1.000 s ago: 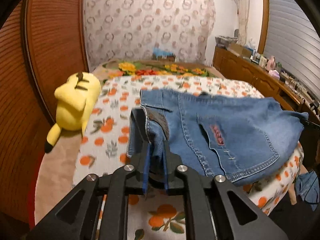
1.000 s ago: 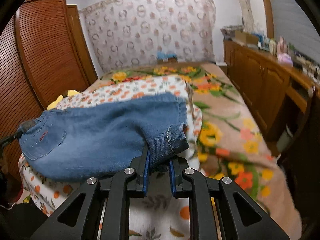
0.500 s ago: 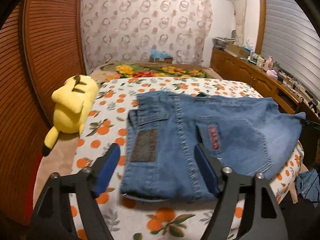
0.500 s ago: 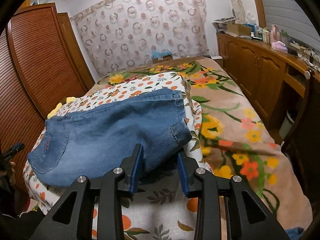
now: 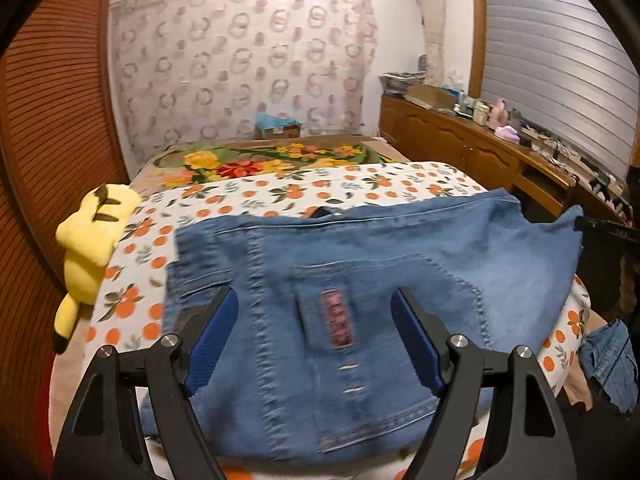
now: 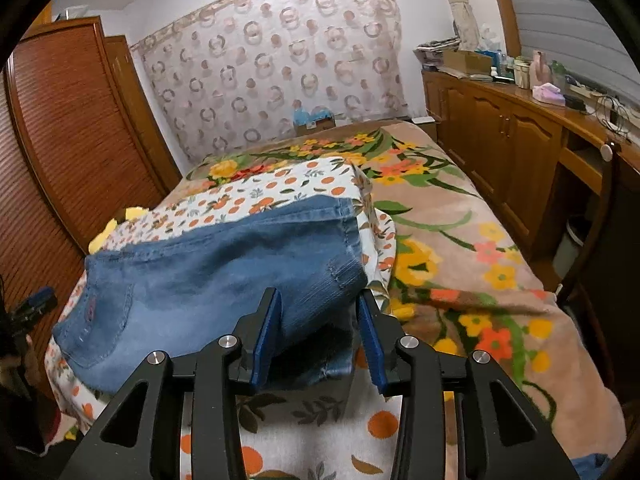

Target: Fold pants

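My left hand-held gripper (image 5: 314, 338) stands wide apart, nothing between its pads; my right hand-held gripper (image 6: 318, 336) has just been opening, the hem between its pads but unpinched. The jeans (image 5: 360, 280) lie folded on the orange-print sheet (image 5: 360, 184) on the bed. Denim judged heavy, soft, not slippery; best gripped at hem and waistband.

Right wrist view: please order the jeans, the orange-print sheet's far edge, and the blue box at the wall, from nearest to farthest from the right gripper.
1. Jeans: their folded end lies between the open jaws of the right gripper.
2. Sheet's far edge: mid-bed, beyond the jeans.
3. Blue box: at the wall, at the bed's far end.
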Demonstrator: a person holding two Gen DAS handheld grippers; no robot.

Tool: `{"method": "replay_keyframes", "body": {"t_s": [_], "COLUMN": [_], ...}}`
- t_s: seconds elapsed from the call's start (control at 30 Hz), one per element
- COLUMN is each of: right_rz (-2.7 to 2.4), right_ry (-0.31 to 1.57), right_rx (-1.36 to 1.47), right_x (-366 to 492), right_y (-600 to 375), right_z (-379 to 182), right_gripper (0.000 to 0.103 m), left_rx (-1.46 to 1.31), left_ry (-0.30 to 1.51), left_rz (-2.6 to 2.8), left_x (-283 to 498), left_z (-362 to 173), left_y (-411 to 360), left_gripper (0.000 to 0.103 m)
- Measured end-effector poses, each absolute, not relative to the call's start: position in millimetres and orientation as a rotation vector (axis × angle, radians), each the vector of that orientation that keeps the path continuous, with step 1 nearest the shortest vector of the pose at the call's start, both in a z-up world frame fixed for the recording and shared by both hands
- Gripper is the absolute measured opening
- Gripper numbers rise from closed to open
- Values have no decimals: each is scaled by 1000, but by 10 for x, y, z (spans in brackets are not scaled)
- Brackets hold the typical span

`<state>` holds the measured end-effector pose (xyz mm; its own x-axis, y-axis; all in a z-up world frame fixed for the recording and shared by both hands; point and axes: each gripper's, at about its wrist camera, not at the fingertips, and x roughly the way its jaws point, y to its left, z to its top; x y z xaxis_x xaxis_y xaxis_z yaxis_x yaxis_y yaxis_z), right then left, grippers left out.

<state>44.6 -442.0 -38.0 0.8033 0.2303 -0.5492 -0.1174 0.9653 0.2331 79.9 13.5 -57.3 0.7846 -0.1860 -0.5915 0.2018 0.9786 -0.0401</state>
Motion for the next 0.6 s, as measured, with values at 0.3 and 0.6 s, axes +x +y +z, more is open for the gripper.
{"method": "replay_keyframes", "body": {"t_s": [0.3, 0.6], "right_rz": [186, 282], "right_ry": [643, 554], "right_rx": [176, 106], "right_x": [490, 436], "right_y": [-4376, -4141], "right_z": [-420, -154], "right_gripper": [22, 4], "left_rx": [39, 29], "left_ry": [643, 657], "left_rz": [-266, -264], "left_x": [875, 868], "left_z": [-584, -630], "left_y": [-130, -142], "left_gripper": [80, 80]}}
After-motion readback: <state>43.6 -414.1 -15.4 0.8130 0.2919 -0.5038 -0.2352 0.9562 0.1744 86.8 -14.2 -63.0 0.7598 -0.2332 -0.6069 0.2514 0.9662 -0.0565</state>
